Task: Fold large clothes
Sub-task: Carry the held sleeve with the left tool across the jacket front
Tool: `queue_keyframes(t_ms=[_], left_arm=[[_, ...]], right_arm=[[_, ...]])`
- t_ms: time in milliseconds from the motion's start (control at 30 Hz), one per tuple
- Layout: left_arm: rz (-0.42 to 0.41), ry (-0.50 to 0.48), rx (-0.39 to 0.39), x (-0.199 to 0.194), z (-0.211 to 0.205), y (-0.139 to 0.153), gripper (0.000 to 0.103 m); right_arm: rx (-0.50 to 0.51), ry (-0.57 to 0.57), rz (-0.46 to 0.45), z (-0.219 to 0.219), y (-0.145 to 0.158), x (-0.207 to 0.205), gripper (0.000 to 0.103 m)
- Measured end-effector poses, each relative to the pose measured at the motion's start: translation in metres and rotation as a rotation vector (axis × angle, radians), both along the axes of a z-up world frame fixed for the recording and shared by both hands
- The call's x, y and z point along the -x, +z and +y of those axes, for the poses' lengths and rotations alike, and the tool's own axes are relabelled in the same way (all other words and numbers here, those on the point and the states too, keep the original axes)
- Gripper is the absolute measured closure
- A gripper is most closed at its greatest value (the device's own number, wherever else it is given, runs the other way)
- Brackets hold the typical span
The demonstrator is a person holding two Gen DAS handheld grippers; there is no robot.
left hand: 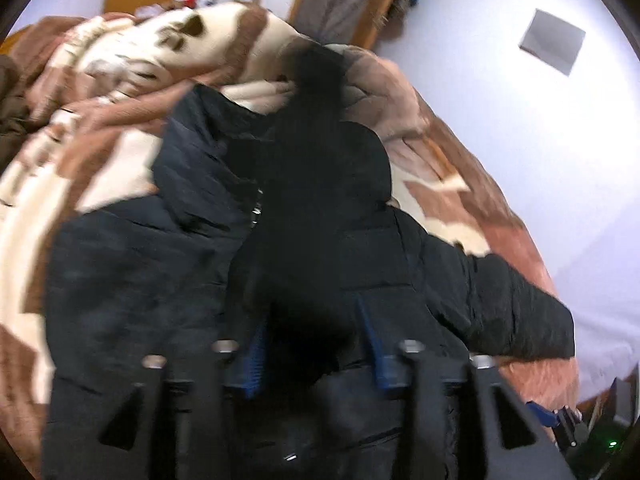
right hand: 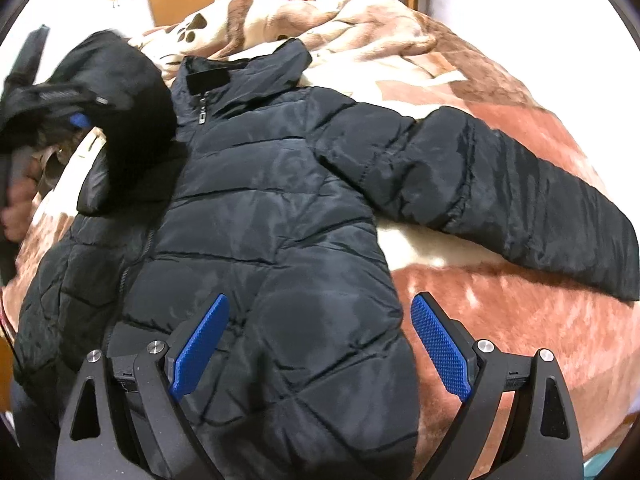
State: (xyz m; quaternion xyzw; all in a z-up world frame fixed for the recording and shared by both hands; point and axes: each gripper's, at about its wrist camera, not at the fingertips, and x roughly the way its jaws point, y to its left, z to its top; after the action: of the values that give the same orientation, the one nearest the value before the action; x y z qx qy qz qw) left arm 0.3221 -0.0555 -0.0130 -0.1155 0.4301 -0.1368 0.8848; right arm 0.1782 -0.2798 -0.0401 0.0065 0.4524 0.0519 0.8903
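The black puffer jacket (right hand: 280, 208) lies spread on the patterned blanket (right hand: 500, 312). Right gripper (right hand: 320, 344) hovers over its hem, fingers wide apart, empty. Left gripper (left hand: 312, 344), by the jacket's sleeve, has black fabric between its fingers; grip unclear.

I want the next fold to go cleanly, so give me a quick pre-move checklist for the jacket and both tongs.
1. Jacket lying on the blanket: ok.
2. Right sleeve spread out flat: ok.
3. Right tongs open, nothing gripped: ok.
4. Left tongs free of fabric: cannot tell, dark cloth sits between the pads and the view is blurred.
5. Left sleeve laid flat: not ok, bunched up at the left tongs.
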Motion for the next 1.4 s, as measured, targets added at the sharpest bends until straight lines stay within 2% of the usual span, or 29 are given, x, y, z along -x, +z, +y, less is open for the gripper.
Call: queue_keyframes(t_ms=[33,100,233,467,600,700,800,833,867,933,1067,1133,1267,1333,1400], left_arm=[[0.005,-0.022,0.006,0.004,-0.01,-0.006,0.035],[0.028,-0.064,0.023,0.001,-0.025,-0.016,0.029],[0.052,-0.104,0.083,0.006,-0.035,-0.021,0.028],[-0.006,-0.153,0.146,0.033,-0.006,0.012,0.02],[-0.049,-0.131,0.167,0.035,0.028,0.025,0.018],[-0.072,-0.07,0.118,0.033,0.057,0.023,0.018],[-0.038,0.025,0.031,0.021,0.09,0.006,0.019],[-0.024,0.058,-0.004,0.016,0.101,-0.001,0.019],[-0.01,0.097,-0.041,0.011,0.113,-0.009,0.019],[0.018,0.154,-0.087,0.001,0.132,-0.026,0.022],[0.099,0.241,-0.123,-0.012,0.163,-0.063,0.027],[0.122,0.246,-0.118,-0.011,0.169,-0.076,0.028],[0.101,0.208,-0.112,-0.003,0.166,-0.069,0.028],[0.056,0.195,-0.091,-0.001,0.168,-0.053,0.028],[0.004,0.2,-0.118,-0.006,0.171,-0.038,0.028]], right_arm=[[-0.003,-0.004,0.0,-0.002,-0.001,-0.001,0.011],[-0.009,-0.008,0.001,-0.004,-0.003,-0.003,0.011],[-0.008,-0.014,0.002,-0.007,-0.005,-0.009,0.011],[-0.033,-0.005,-0.044,-0.001,0.013,-0.021,0.011],[-0.06,0.003,-0.062,0.01,0.021,-0.033,0.011],[-0.063,0.019,-0.071,0.021,0.022,-0.043,0.011],[-0.052,0.026,-0.05,0.029,0.014,-0.058,0.011],[-0.055,0.03,-0.033,0.033,0.009,-0.067,0.016],[-0.054,0.031,-0.015,0.035,0.004,-0.074,0.028],[-0.061,0.031,0.033,0.042,-0.01,-0.094,0.039],[-0.053,0.041,0.109,0.053,-0.037,-0.134,0.055],[-0.031,0.025,0.118,0.051,-0.045,-0.158,0.055],[-0.03,0.008,0.104,0.044,-0.031,-0.174,0.055],[-0.016,0.008,0.075,0.044,-0.019,-0.167,0.055],[-0.028,0.012,0.03,0.042,-0.006,-0.158,0.055]])
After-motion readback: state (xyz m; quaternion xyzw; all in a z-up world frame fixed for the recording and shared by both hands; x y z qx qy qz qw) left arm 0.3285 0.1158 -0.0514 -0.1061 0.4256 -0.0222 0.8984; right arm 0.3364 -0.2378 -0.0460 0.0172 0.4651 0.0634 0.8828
